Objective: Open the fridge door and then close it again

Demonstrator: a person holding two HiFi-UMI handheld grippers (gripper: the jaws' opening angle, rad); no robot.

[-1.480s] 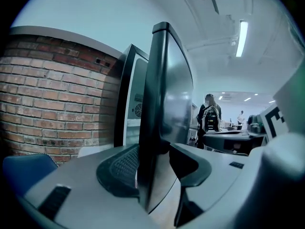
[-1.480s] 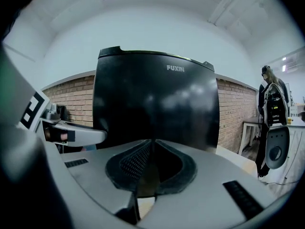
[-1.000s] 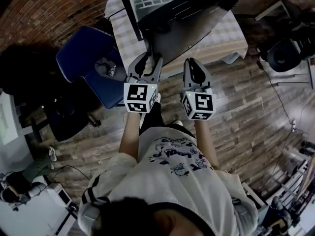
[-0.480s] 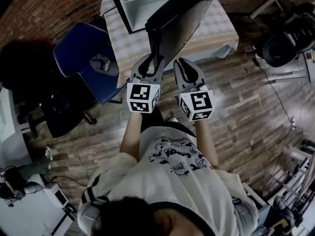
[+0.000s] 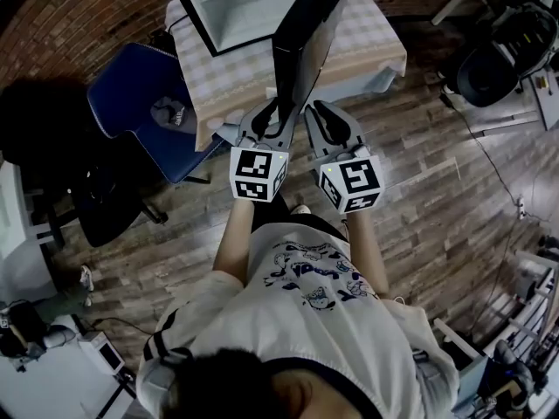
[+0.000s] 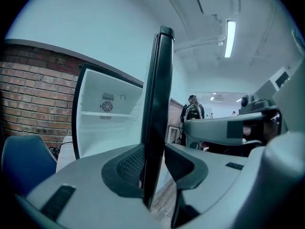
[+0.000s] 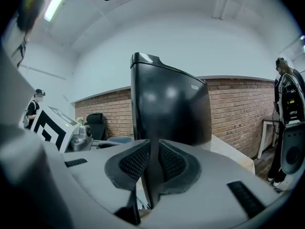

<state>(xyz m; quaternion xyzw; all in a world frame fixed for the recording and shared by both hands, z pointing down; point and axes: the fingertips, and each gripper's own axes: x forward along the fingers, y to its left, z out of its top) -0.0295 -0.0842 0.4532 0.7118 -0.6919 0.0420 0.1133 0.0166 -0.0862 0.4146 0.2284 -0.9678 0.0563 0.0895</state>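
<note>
Closing around fridge door (image 6: 157, 104): left tongs (image 6: 152, 168).

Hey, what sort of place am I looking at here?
Probably a lab or workshop, not a home kitchen: a red brick wall, a small black fridge standing open on a checked-cloth table, and a blue office chair on wood flooring.

Room fittings:
- Floor (image 5: 437, 208): dark wood planks, laid across the whole room.
- Wall (image 5: 79, 24): red brick below, plain white above.
- Ceiling light (image 6: 230, 37): one long strip, lit.
- Table (image 5: 376, 42): covered with a pale checked cloth.
- Blue chair (image 5: 140, 103): just beside the table.
- Black office chair (image 5: 105, 208): near the blue chair.
</note>
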